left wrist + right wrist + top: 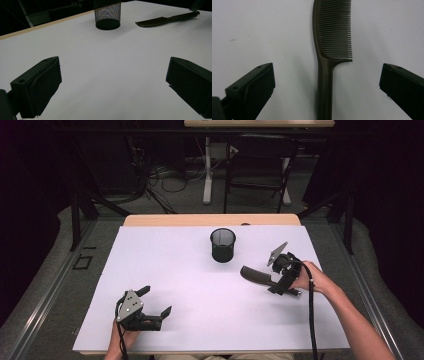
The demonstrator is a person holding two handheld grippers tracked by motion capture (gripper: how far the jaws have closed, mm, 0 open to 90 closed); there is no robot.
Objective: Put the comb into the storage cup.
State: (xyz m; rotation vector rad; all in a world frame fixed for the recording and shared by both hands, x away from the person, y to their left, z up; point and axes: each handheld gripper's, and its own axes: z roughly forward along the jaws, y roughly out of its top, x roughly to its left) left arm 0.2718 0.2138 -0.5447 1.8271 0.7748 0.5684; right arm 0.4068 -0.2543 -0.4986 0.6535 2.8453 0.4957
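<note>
Comb [329, 50]: dark plastic, fine straight teeth, slim rounded handle; flat on the white worktop [190, 290], handle centred between the right claw's jaws.
Right claw [327, 85]: wide open, touching nothing.
Left claw [113, 82]: wide open, empty, well apart from the comb.
Cup [223, 245]: black mesh cylinder, beyond both claws.

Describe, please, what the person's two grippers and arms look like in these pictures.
Both the left gripper and the right gripper are matte black, each with two blocky fingers that have small screw holes on top. Each carries a grey three-cornered plate and trails a black cable. The forearms are bare, with no sleeves visible.
</note>
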